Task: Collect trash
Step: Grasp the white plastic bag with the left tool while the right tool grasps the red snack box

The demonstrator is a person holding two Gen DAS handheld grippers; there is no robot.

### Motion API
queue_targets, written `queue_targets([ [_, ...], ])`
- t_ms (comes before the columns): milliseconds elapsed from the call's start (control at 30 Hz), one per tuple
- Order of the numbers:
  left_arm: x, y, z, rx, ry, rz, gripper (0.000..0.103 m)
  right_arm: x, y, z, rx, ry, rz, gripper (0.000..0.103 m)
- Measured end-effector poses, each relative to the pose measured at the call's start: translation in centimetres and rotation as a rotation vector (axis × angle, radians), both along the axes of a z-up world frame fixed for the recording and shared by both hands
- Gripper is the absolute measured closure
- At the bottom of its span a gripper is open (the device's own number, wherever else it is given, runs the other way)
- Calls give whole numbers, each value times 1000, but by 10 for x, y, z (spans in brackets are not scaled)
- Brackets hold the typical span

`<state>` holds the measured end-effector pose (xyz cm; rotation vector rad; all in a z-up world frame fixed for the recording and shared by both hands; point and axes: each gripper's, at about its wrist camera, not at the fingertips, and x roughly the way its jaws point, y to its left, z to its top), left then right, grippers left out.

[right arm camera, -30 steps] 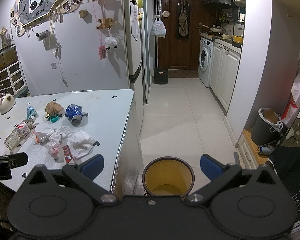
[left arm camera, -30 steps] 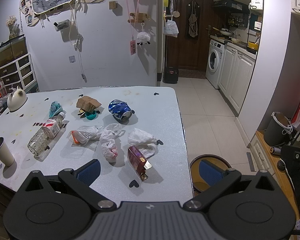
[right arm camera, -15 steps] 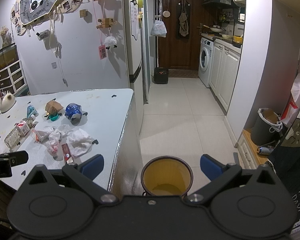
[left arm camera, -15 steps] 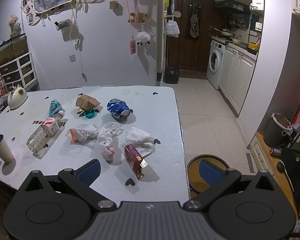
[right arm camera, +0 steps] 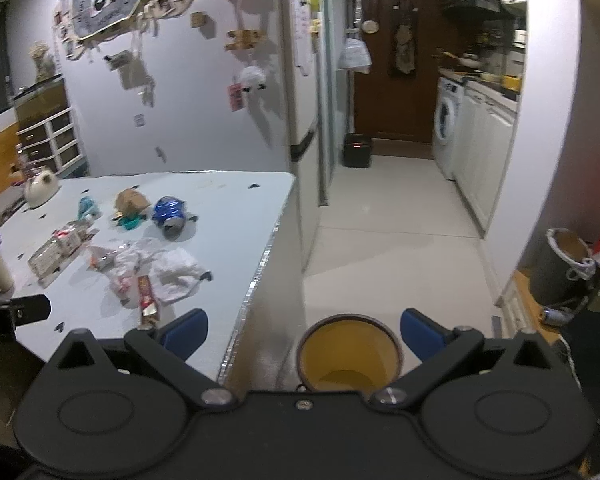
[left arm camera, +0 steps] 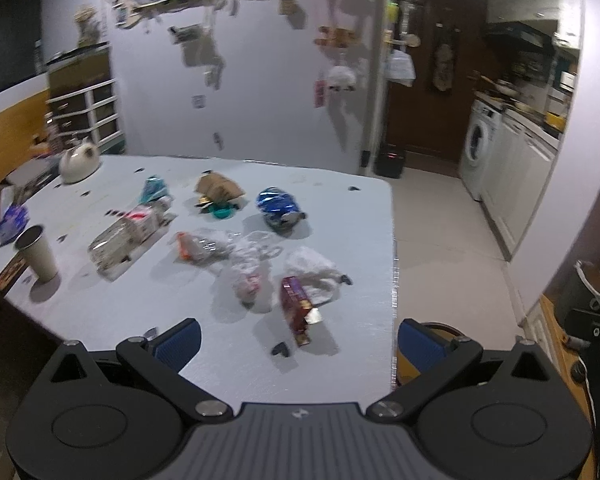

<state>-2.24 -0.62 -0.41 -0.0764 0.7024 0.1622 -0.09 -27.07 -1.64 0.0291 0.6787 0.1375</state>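
Trash lies on the white table [left arm camera: 100, 304]: a maroon snack box [left arm camera: 296, 314], a crumpled white tissue [left arm camera: 314, 272], a clear plastic bag [left arm camera: 246, 268], a crushed blue can [left arm camera: 278, 206], a clear plastic bottle [left arm camera: 122, 238], a brown paper bag [left arm camera: 218, 188] and a teal wrapper [left arm camera: 154, 188]. My left gripper [left arm camera: 298, 342] is open and empty, just short of the snack box. My right gripper [right arm camera: 304, 330] is open and empty above the floor, over a yellow-lined trash bin [right arm camera: 350, 354] beside the table. The same trash shows in the right wrist view, with the snack box [right arm camera: 147, 298] nearest.
A paper cup [left arm camera: 36, 254] and a white teapot [left arm camera: 78, 160] stand on the table's left side. A second lined bin [right arm camera: 566, 264] stands by the right wall. The fridge [right arm camera: 304, 92] rises behind the table. The tiled floor runs to a washing machine [right arm camera: 446, 128].
Both views have shifted and tilted a little, with motion blur. The table trash sits lower and nearer the left gripper. Both grippers stay open and empty.
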Motion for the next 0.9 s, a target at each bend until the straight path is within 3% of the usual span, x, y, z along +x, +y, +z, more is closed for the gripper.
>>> queue_targets([
  [267, 13, 50, -5, 9, 6, 119, 0, 36, 34, -6, 20, -9, 108, 0],
  [433, 38, 92, -9, 26, -13, 143, 0, 64, 70, -12, 45, -28, 166, 0],
  [767, 131, 163, -19, 50, 3, 24, 0, 128, 161, -32, 50, -85, 234, 0],
  [900, 174, 180, -32, 16, 77, -44, 0, 153, 192, -51, 25, -46, 239, 0],
])
